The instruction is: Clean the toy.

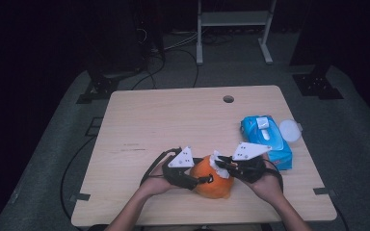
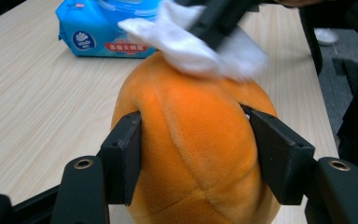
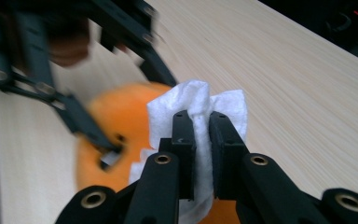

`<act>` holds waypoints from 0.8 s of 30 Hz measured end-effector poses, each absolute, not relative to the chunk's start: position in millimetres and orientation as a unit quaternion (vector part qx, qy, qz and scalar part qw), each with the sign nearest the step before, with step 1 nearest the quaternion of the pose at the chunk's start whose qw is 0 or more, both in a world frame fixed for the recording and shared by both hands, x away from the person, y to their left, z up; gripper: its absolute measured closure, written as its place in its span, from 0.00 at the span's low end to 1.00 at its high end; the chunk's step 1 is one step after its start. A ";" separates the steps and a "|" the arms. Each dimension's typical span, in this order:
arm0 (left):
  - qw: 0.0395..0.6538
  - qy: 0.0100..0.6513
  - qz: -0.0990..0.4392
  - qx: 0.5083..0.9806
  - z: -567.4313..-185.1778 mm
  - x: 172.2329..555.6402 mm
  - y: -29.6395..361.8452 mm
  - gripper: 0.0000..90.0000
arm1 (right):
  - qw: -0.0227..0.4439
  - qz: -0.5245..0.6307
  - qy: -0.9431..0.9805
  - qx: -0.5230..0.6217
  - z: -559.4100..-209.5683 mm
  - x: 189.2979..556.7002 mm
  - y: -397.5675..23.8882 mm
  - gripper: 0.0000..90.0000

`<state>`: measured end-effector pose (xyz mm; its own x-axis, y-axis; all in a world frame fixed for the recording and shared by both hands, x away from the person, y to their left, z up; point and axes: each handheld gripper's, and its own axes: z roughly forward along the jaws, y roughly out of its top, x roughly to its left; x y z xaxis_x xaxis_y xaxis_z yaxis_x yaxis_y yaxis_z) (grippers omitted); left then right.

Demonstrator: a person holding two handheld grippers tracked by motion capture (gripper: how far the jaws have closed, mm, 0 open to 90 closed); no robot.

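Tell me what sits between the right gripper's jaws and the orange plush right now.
A white wipe: the right gripper pinches it, and in the left gripper view it lies on top of the orange plush.

The left hand-held gripper [image 1: 207,180] lay low and nearly level, its jaws clamped from both sides on the orange plush ball [image 2: 196,154] between them. The right hand-held gripper [image 3: 201,140] pointed toward the left one, its jaws pinched tight on a white wipe [image 3: 193,100] pressed on the ball's top. Both forearms converged, each hand [image 1: 156,185] gripping its tool from behind.
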<state>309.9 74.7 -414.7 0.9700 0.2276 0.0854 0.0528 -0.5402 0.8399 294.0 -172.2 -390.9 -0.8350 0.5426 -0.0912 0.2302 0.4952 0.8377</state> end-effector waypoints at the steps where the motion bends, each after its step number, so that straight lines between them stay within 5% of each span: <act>1: 0.473 0.076 0.095 0.873 -414.5 308.8 73.9 0.42 | 0.178 0.444 0.846 0.235 -392.6 294.7 -175.9 0.90; 8: 0.455 0.029 0.124 0.882 -410.6 297.6 64.1 0.41 | 0.159 0.473 0.842 0.205 -382.3 283.3 -157.8 0.90; 24: 0.466 0.047 0.104 0.877 -414.1 303.0 67.9 0.40 | 0.153 0.474 0.840 0.214 -385.8 286.9 -164.1 0.90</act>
